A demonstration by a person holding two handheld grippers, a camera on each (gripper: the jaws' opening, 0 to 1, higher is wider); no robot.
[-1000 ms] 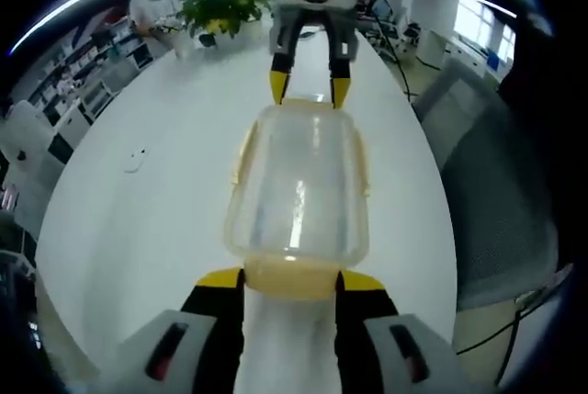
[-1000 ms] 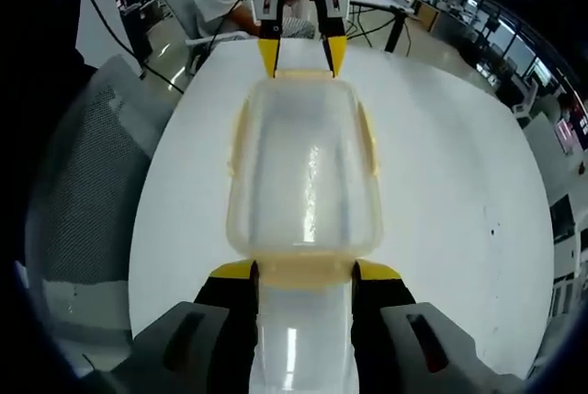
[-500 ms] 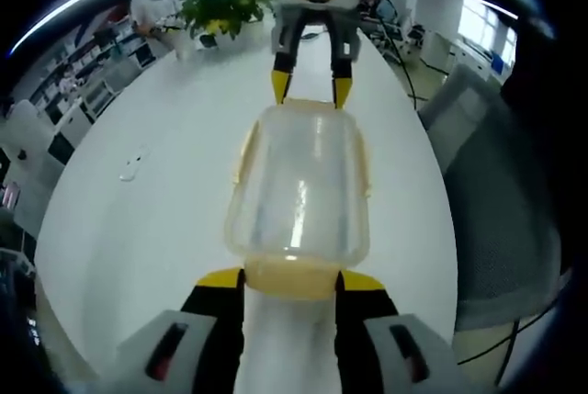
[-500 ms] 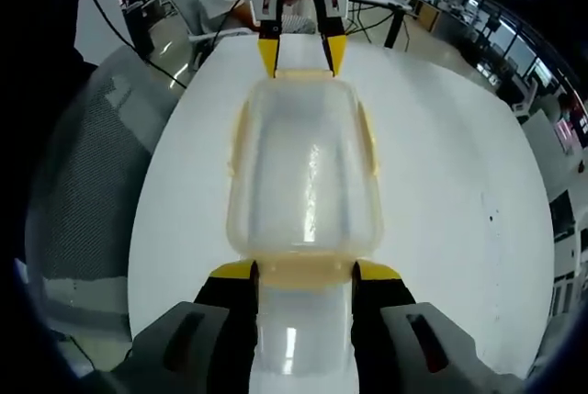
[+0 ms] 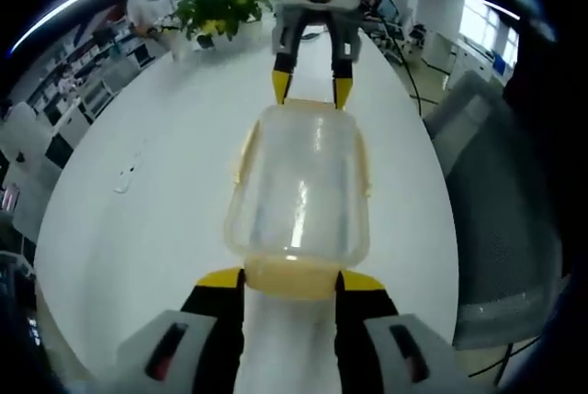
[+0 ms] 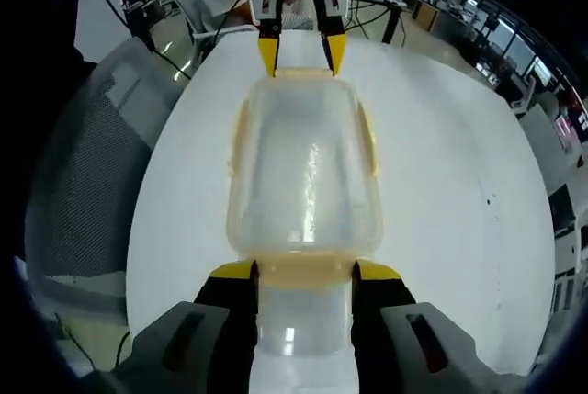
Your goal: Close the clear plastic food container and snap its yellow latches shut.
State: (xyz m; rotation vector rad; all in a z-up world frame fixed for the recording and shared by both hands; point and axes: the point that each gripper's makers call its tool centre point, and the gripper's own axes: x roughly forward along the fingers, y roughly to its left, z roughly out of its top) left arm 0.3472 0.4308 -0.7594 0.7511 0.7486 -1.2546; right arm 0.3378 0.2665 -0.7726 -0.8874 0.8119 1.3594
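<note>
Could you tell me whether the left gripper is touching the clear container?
Touching: in the left gripper view, the left gripper meets the container's near yellow latch.

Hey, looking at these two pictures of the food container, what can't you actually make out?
- Left gripper view: the container's near latch sits between the left tool's tips; latched or not is unclear.
- Right gripper view: the near latch lies between the right tool's tips; same doubt.
- Both views: side latches are thin yellow slivers, state unreadable.
- Left gripper view: small object on the table, too small to identify.

Left claw [image 5: 292,282] grips the near end of the container [image 5: 299,187] (lid on); right claw [image 5: 311,90] holds the far end.
</note>
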